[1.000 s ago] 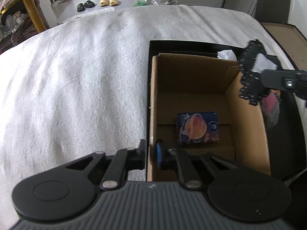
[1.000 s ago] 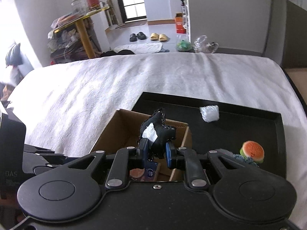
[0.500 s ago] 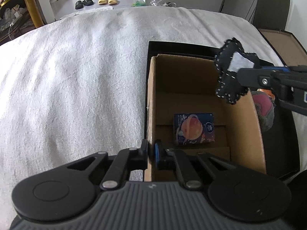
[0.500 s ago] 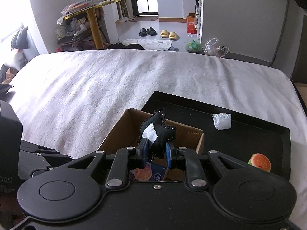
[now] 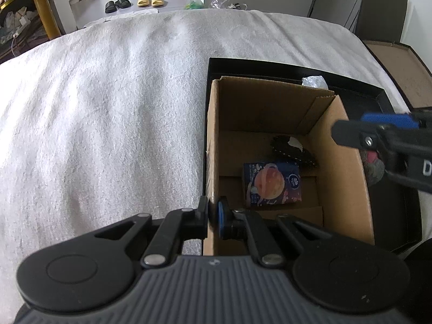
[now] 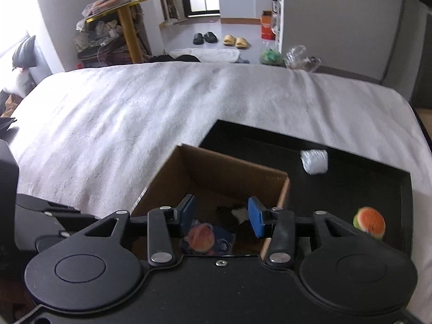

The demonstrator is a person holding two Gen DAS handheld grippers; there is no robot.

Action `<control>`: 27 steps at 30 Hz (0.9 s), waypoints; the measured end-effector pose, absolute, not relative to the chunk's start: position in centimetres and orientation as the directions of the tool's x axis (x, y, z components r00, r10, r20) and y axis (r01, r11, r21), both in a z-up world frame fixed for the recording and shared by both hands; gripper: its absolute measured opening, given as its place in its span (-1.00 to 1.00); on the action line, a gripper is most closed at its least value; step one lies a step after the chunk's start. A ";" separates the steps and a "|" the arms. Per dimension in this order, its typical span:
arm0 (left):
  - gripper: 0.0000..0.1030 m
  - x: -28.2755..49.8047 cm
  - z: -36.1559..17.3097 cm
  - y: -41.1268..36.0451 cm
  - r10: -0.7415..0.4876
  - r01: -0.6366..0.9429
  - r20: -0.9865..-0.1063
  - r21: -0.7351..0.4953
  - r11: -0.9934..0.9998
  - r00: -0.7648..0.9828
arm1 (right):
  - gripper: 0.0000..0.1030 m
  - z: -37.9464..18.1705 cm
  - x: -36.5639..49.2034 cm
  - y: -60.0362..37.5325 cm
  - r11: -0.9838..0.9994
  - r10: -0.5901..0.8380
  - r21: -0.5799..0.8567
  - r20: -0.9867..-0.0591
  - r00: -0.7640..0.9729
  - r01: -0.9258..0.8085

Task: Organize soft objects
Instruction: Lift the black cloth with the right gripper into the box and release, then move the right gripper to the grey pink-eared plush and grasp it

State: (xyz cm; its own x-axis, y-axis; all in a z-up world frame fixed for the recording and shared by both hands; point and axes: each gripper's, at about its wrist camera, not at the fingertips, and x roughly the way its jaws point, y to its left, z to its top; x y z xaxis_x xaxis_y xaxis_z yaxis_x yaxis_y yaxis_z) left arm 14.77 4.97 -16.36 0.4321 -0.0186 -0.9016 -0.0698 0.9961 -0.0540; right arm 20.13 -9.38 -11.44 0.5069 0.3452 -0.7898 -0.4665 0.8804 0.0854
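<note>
One toy down: we see the right gripper [image 6: 220,217] opening with nothing between its pads, and the black toy [image 5: 293,148], held a moment ago, now lies in the box [image 5: 272,108] beside the packet [image 5: 271,183]. Left gripper [image 5: 213,213] stays clamped on the box wall; the melon toy [image 6: 369,222] and white wad [image 6: 314,161] wait on the tray [image 6: 351,189], so we're partway.

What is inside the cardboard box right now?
Inside the box: a blue packet and a black stitched soft piece lying on the floor. The near corner is hidden behind the left gripper.
</note>
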 end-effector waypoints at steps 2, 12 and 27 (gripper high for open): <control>-0.88 14.8 -16.3 4.7 -0.009 -0.062 -0.902 -0.040 0.997 0.432 | -0.15 -11.7 19.8 -10.1 0.886 0.340 0.091 -0.794 0.504 -0.454; -0.88 15.1 -16.3 3.6 0.038 -0.043 -0.903 0.021 0.999 0.429 | -0.15 -12.9 18.7 -13.3 0.916 0.306 0.107 -0.811 0.499 -0.387; -0.81 15.3 -16.1 1.6 0.119 -0.044 -0.905 0.111 0.993 0.409 | -0.10 -14.3 18.3 -17.6 0.937 0.306 0.156 -0.799 0.517 -0.313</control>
